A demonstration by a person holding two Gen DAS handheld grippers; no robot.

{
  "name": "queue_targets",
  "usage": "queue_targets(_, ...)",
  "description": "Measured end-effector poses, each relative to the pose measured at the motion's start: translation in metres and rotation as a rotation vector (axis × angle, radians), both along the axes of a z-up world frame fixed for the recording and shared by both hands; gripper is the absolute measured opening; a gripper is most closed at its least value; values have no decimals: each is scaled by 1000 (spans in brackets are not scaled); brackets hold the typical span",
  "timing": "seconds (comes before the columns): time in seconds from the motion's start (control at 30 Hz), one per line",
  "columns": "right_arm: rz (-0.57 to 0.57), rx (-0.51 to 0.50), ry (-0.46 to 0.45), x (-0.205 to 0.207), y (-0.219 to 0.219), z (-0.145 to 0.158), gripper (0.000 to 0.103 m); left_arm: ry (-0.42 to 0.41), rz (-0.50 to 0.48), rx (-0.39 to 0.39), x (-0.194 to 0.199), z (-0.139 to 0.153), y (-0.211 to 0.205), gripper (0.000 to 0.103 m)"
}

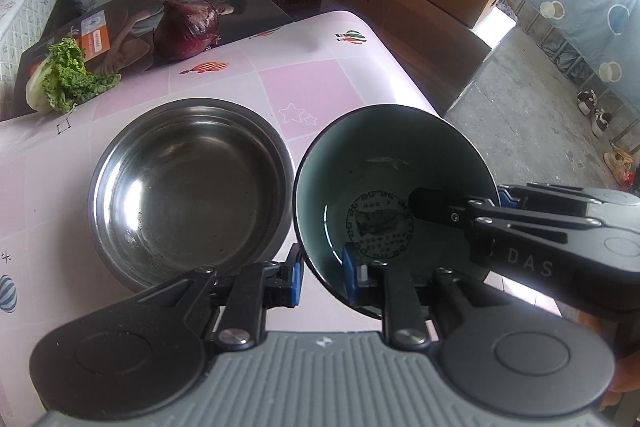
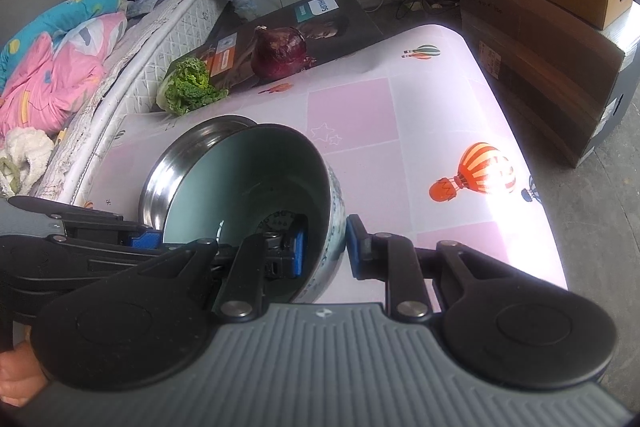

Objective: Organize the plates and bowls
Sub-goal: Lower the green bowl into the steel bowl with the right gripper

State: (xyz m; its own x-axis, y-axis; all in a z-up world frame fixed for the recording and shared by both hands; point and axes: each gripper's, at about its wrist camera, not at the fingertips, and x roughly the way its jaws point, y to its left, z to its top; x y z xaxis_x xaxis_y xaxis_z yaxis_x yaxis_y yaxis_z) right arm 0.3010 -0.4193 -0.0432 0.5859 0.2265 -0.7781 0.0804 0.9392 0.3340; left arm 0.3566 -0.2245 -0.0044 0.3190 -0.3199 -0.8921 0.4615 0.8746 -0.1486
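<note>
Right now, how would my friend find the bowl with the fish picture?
Look at the pink table. Near its front edge sit two bowls side by side. Beside the plain steel bowl, the fish bowl is dark teal inside, with both grippers at its rim.

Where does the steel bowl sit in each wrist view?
Left wrist: steel bowl sits left of centre, fully visible, beside the ceramic bowl.
Right wrist: steel bowl shows only as a rim arc behind the ceramic bowl.
Shared landmark: the red onion.
</note>
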Motion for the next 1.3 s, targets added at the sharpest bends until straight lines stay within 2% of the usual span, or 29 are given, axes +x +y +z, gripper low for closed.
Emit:
queue_targets(0.27,81,2,-19,31,43,13,20,-10,97,-6,23,9,49,21)
queue_targets(0.47,119,44,-8,65,72,12,20,25,167,-7,44,2,84,21)
queue_targets(0.63,149,15,7,91,96,2,20,43,210,-7,63,-10,101,21)
queue_targets(0.87,153,1,53,117,108,-23,20,73,217,8,80,-33,106,21)
queue_targets(1.17,142,-31,90,127,110,-50,21,61,196,25,83,-44,99,20)
queue_targets(1.27,136,-23,89,128,108,-53,23,33,185,13,82,-39,98,26)
queue_targets(1.3,131,-23,86,129,107,-53,27,23,181,4,82,-37,98,31)
